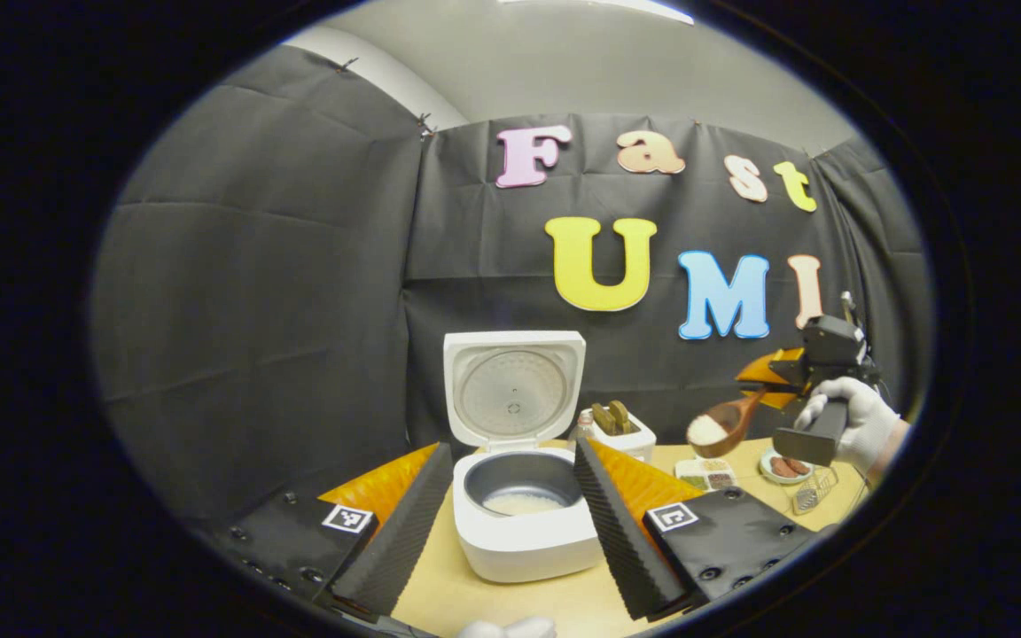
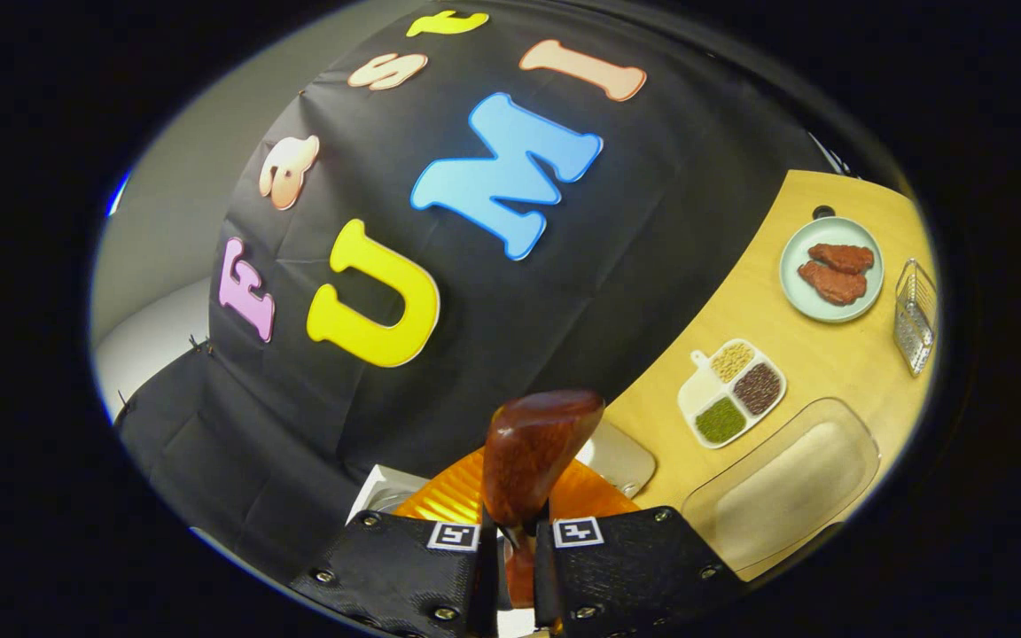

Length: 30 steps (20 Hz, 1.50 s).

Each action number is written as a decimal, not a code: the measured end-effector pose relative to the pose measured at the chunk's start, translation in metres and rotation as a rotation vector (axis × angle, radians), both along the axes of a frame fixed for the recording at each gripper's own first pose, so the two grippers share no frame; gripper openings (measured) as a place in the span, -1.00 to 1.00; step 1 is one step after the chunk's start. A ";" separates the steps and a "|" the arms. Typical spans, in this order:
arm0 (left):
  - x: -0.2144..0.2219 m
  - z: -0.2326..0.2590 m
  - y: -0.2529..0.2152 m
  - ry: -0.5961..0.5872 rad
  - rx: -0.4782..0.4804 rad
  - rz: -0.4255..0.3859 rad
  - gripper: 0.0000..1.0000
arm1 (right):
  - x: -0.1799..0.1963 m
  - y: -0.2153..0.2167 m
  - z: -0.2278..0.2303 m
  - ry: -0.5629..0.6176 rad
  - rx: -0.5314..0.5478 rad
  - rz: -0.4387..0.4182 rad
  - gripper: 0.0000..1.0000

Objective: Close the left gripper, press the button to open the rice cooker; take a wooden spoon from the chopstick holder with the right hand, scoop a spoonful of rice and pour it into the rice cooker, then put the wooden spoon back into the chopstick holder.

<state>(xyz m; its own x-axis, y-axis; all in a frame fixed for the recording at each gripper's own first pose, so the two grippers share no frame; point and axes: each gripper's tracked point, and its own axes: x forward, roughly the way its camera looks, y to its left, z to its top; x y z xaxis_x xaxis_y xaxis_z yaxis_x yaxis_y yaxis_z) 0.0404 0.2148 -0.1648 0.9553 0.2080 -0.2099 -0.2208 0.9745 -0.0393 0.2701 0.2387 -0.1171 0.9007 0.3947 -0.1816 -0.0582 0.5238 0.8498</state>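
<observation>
Wooden spoon, rice-laden, slants with its bowl toward 8 o'clock; right gripper jaws clench its handle. Left gripper jaws released.

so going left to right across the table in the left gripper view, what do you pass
Rice cooker with its lid up → chopstick holder → wooden spoon loaded with rice, held up by the right gripper → plate of meat → small wire basket.
</observation>
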 end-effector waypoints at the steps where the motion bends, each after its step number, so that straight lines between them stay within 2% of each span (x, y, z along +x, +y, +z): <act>1: -0.003 -0.003 0.002 0.003 -0.007 0.007 0.93 | 0.001 0.018 0.005 -0.003 0.002 0.022 -0.69; 7: -0.018 -0.018 0.021 0.027 -0.019 0.060 0.92 | 0.007 0.115 0.021 -0.011 0.025 0.090 -0.69; 10: -0.026 -0.021 0.036 0.034 -0.006 0.092 0.94 | 0.004 0.159 0.015 -0.004 0.029 0.130 -0.69; 13: -0.035 -0.021 0.047 0.042 -0.001 0.121 0.92 | 0.002 0.197 -0.003 0.011 -0.014 0.173 -0.69; 17: -0.050 -0.022 0.059 0.050 0.000 0.157 0.92 | -0.001 0.224 -0.026 -0.010 -0.129 0.197 -0.68; 22: -0.060 -0.028 0.074 0.070 0.014 0.192 0.94 | -0.003 0.241 -0.048 -0.096 -0.336 0.212 -0.69; 30: -0.073 -0.032 0.085 0.082 0.025 0.216 0.94 | -0.005 0.252 -0.049 -0.332 -0.694 0.241 -0.69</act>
<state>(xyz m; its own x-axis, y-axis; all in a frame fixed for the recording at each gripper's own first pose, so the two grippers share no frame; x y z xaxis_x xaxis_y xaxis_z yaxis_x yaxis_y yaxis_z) -0.0324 0.3000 -0.1970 0.8679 0.4122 -0.2772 -0.4261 0.9046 0.0108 0.2652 0.4908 -0.1661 0.8553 0.4800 -0.1948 -0.4288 0.8670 0.2537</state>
